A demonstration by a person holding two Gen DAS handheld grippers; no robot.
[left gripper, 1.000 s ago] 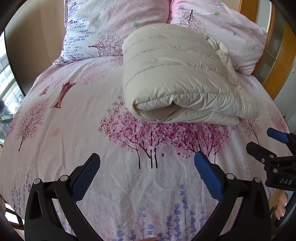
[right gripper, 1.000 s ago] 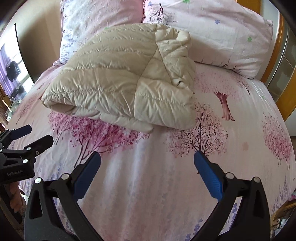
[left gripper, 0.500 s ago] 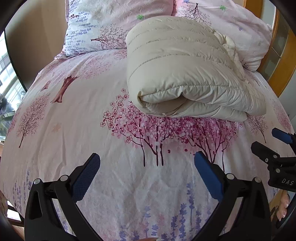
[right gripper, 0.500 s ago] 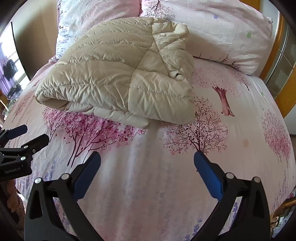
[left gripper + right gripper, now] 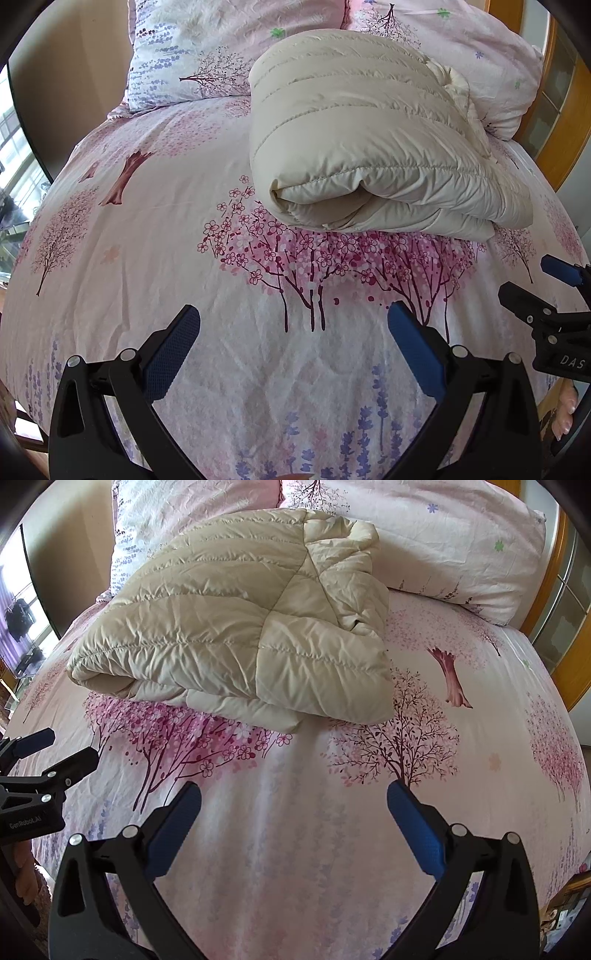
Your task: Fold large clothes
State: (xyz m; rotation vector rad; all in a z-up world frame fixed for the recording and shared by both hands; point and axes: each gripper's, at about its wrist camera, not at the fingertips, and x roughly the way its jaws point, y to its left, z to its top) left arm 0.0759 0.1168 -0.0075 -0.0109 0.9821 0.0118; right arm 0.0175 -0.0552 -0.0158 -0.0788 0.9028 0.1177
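A cream quilted down jacket (image 5: 369,147) is lying folded into a thick bundle on the bed sheet (image 5: 147,258), which is pink and printed with blossom trees. Its far edge is resting against two matching pillows (image 5: 192,48) at the head of the bed. The left gripper (image 5: 293,332) is hovering above the bare sheet near the jacket, jaws spread wide and holding nothing. The right gripper (image 5: 293,810) is doing likewise, fully apart and empty, its blue pads (image 5: 413,830) clear of the fabric. Each gripper is showing at the edge of the other's view. The fold's open end is facing the left gripper.
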